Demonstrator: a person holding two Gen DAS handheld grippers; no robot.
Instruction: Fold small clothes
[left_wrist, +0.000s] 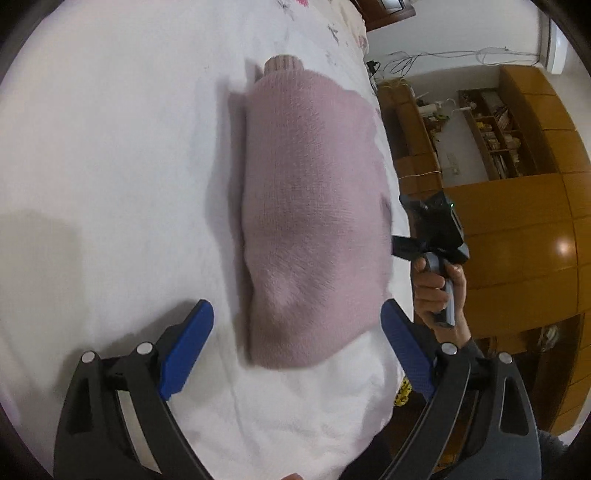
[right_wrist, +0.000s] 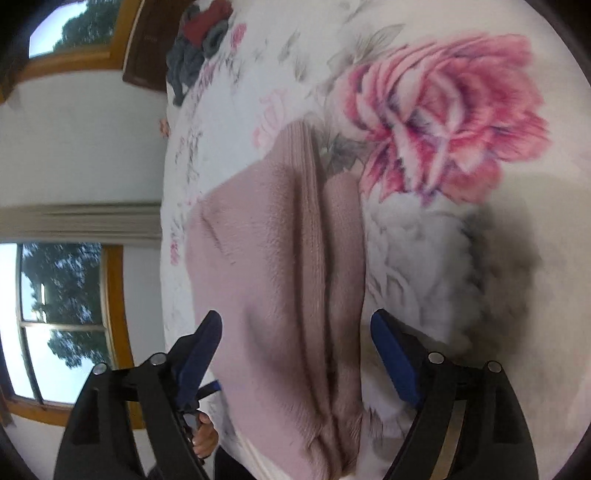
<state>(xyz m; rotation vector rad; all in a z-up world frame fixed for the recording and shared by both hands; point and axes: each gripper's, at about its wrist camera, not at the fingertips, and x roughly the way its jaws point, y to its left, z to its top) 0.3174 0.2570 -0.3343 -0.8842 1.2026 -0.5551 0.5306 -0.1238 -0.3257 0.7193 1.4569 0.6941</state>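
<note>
A small pink knitted sweater (left_wrist: 306, 221) lies folded lengthwise on the white bedspread (left_wrist: 110, 166), its ribbed collar at the far end. My left gripper (left_wrist: 297, 325) hangs open above the sweater's near hem, one blue finger on each side. In the left wrist view the right gripper (left_wrist: 400, 249) shows at the sweater's right edge, held by a hand (left_wrist: 439, 295). The right wrist view shows the same sweater (right_wrist: 280, 295) with a ribbed strip along its middle, and my right gripper (right_wrist: 295, 334) is open above it, holding nothing.
The bedspread carries a large pink flower print (right_wrist: 450, 129). A pile of dark and red clothes (right_wrist: 201, 40) lies at the bed's far end. Wooden shelves and cabinets (left_wrist: 517, 184) stand past the bed edge. Windows (right_wrist: 62, 314) line the wall.
</note>
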